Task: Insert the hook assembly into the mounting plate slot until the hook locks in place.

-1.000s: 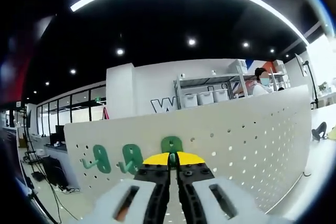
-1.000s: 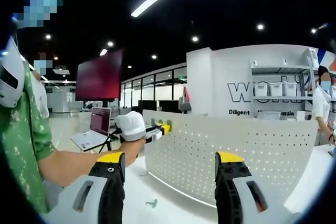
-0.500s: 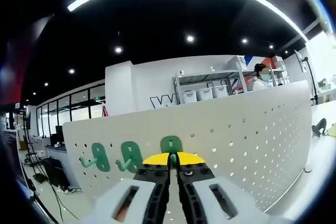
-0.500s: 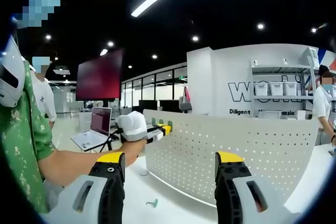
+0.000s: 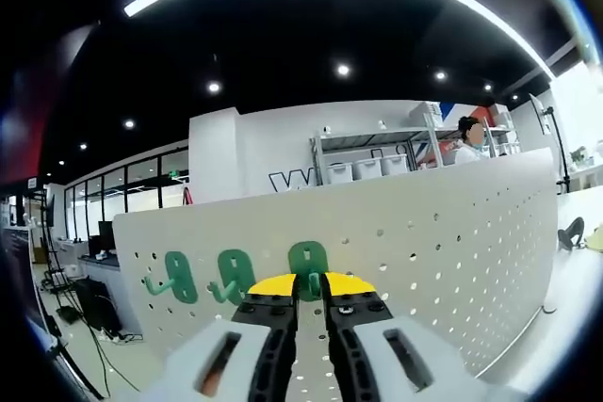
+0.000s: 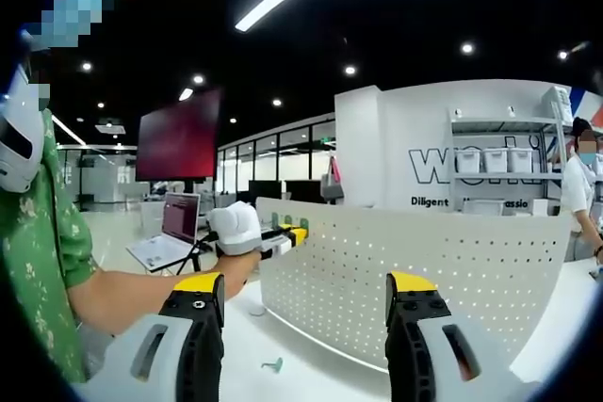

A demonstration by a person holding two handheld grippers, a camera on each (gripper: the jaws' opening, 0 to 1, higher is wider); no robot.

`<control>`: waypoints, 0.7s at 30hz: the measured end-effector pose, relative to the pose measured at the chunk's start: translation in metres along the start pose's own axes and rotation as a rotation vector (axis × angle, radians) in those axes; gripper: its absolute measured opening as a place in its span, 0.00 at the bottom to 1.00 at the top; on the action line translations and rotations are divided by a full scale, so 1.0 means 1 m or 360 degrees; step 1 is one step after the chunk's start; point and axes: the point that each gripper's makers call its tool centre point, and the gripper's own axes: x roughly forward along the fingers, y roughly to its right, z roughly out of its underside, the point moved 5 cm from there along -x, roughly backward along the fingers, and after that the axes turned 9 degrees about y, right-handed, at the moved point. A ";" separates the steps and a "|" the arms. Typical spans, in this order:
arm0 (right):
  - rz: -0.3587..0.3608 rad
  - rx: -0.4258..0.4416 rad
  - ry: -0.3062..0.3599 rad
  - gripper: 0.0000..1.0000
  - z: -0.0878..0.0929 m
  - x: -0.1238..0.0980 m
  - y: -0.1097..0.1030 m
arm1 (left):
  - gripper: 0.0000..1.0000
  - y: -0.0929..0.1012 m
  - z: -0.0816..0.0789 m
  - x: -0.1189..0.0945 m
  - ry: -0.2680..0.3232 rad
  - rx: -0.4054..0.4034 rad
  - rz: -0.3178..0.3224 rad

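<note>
A white pegboard mounting plate (image 5: 443,233) stands upright on the table. Three green hooks hang on it in a row: one at the left (image 5: 175,276), one in the middle (image 5: 232,276) and a third (image 5: 308,263) straight ahead. My left gripper (image 5: 309,287) is up against that third hook, jaws a little apart, with the hook's green stem showing in the gap. In the right gripper view the plate (image 6: 443,265) stands ahead and a gloved hand (image 6: 236,227) holds the left gripper (image 6: 294,233) at its upper left end. My right gripper (image 6: 306,297) is wide open with nothing in it.
A loose green hook (image 6: 273,363) lies on the white table (image 6: 236,345) in front of the plate. A laptop (image 6: 170,233) sits at the back left. A person's green sleeve (image 6: 47,261) is close on the left. Shelves with bins (image 5: 367,171) stand behind the plate.
The left gripper's jaws, pressed together on the third hook earlier, have parted a little. The right gripper and its view are nearly unchanged.
</note>
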 end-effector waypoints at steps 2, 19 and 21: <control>-0.0002 -0.0001 0.0003 0.71 -0.001 0.000 -0.001 | 0.14 0.000 0.000 -0.001 0.0005 -0.0009 0.0002; -0.0005 -0.0007 0.0013 0.71 -0.004 -0.001 -0.005 | 0.29 0.002 -0.005 -0.010 0.0022 -0.0094 0.0038; -0.0009 -0.0006 0.0015 0.71 -0.004 0.000 -0.006 | 0.31 0.002 -0.004 -0.011 0.0011 -0.0097 0.0050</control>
